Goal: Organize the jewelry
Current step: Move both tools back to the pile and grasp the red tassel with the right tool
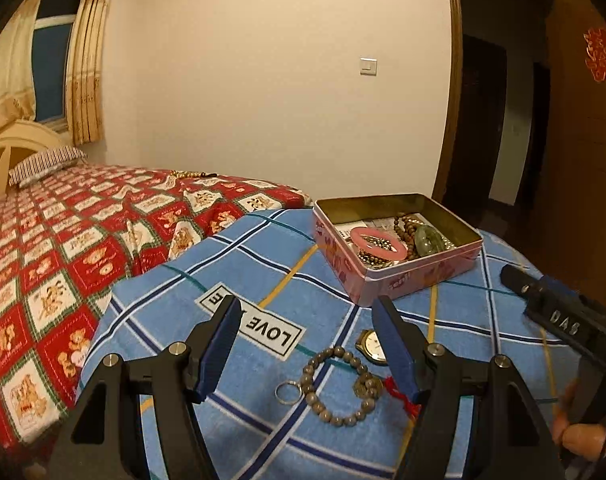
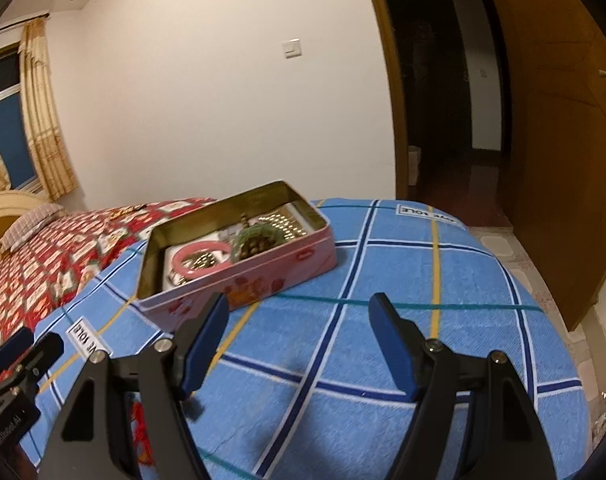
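I see the pink tin (image 1: 399,246) sitting open on the blue checked cloth (image 1: 263,420), toward the far right of it, its long axis running from near left to far right in the right wrist view, where it shows as (image 2: 239,256). Inside it lie a pink bangle (image 1: 377,243), a greenish bangle (image 1: 431,238) and strands of brown beads (image 1: 407,232). On the cloth nearer to me, well apart from the tin, the left wrist view shows a brown bead bracelet (image 1: 339,384) lying flat with a red tassel (image 1: 401,394) at its right side, a small metal ring (image 1: 287,393) touching its left edge, and a watch face (image 1: 375,347) just beyond it; the right wrist view shows none of these clearly, only a scrap of red low at the left. My left hand-held gripper (image 1: 307,344) hangs above the bracelet with its blue pads spread wide and nothing between them. My right hand-held gripper (image 2: 299,344) is likewise spread over bare cloth. Left of the cloth lies the bed (image 1: 63,248) with its red patterned cover.
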Tool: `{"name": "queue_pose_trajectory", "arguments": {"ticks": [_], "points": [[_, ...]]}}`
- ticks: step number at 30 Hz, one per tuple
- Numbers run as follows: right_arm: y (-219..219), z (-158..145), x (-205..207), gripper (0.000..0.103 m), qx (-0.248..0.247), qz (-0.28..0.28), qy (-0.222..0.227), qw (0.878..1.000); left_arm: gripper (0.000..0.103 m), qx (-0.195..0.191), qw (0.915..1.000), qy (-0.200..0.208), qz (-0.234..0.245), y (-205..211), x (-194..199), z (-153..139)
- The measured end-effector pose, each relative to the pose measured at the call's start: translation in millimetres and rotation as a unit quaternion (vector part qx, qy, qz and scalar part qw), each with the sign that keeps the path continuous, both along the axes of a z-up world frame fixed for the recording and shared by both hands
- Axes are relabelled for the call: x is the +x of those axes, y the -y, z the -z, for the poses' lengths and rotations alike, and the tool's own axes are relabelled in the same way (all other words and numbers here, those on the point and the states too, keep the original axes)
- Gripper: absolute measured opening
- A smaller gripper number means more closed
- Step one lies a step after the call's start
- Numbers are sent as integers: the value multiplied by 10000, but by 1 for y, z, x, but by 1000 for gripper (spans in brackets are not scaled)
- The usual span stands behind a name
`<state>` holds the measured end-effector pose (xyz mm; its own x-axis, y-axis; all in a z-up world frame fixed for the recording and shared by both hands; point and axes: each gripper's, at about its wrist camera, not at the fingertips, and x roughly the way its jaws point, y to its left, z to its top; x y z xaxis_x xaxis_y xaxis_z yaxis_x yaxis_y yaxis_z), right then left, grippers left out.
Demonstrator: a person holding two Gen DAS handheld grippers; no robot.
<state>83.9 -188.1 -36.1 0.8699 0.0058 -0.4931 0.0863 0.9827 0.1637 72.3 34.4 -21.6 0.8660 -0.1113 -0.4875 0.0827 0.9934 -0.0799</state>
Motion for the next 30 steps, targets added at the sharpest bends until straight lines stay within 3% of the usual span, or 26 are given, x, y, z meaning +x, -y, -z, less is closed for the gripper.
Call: {"name": "queue_pose_trajectory", "arguments": {"ticks": [3,9,16,21,25,28,30], "points": [[-8,1,-3,76,-61,-164,-28,9998,68,23,9999,-152,27,-4,-4,1],[-17,6,-12,76,57,-620,-181,9979,68,467,9984,-314,58,-13,-15,6],[-47,15,-21,45,207,-1661,-592,9841,68,574,9960,-665,150,-25,-14,16],[-82,24,-18,38,-151,-2341,-971,9672,68,593,9951,-742,275,-22,-12,17],[-102,34,-13,35,-426,-2642,-1287,9549,68,629,9943,-770,394,-18,-12,17],[-109,46,-4,23,-513,-2711,-1646,9470,68,616,9938,-796,476,-17,-11,18],[-109,46,-4,14,-536,-2661,-1638,9484,68,622,9935,-814,502,-16,-11,18]]}}
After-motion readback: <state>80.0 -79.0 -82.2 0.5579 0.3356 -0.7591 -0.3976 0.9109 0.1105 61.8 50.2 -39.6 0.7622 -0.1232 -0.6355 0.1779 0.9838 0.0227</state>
